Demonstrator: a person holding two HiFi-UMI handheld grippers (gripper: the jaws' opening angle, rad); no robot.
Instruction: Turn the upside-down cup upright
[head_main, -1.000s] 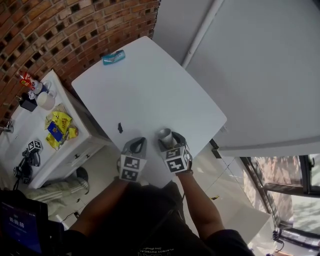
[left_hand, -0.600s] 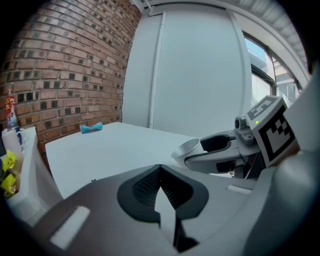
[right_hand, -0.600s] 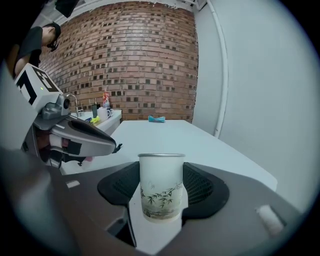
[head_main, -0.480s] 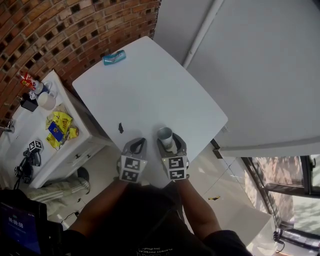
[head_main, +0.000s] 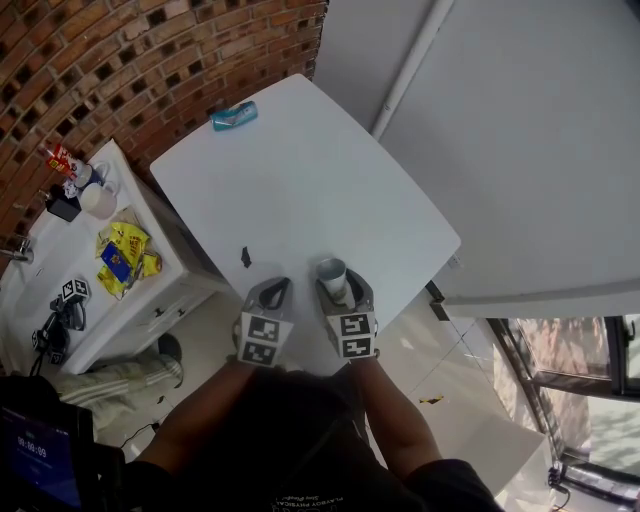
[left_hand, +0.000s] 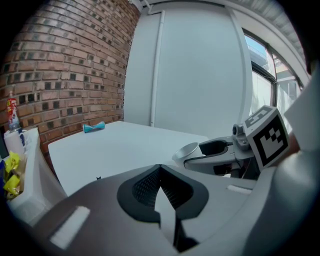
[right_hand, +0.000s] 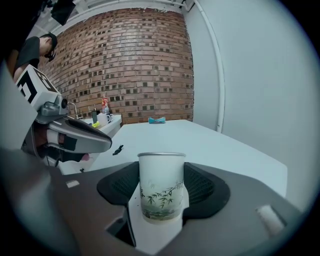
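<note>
Right gripper (head_main: 341, 286) has the cup (right_hand: 161, 185). Its jaws are spread to the cup's width, with a pad pressed on each side of the wall. No slack that I can see.

Cup sits close to the table's (head_main: 300, 180) near edge, toward the right-hand corner. Its long axis is vertical, rim up and open mouth facing the ceiling, so I'd call the flip done.

Key relation: the cup is dead centre between the right jaws, its axis square to the direction they point. Base looks to be on the table or just off it, can't tell which.

Left gripper (left_hand: 160, 187) is just beside it on the left, jaws together and holding nothing. It's not involved.

Next up is probably just settling the base flat and letting go. Risk: with the edge this close, any tilt on release could tip the cup off.
</note>
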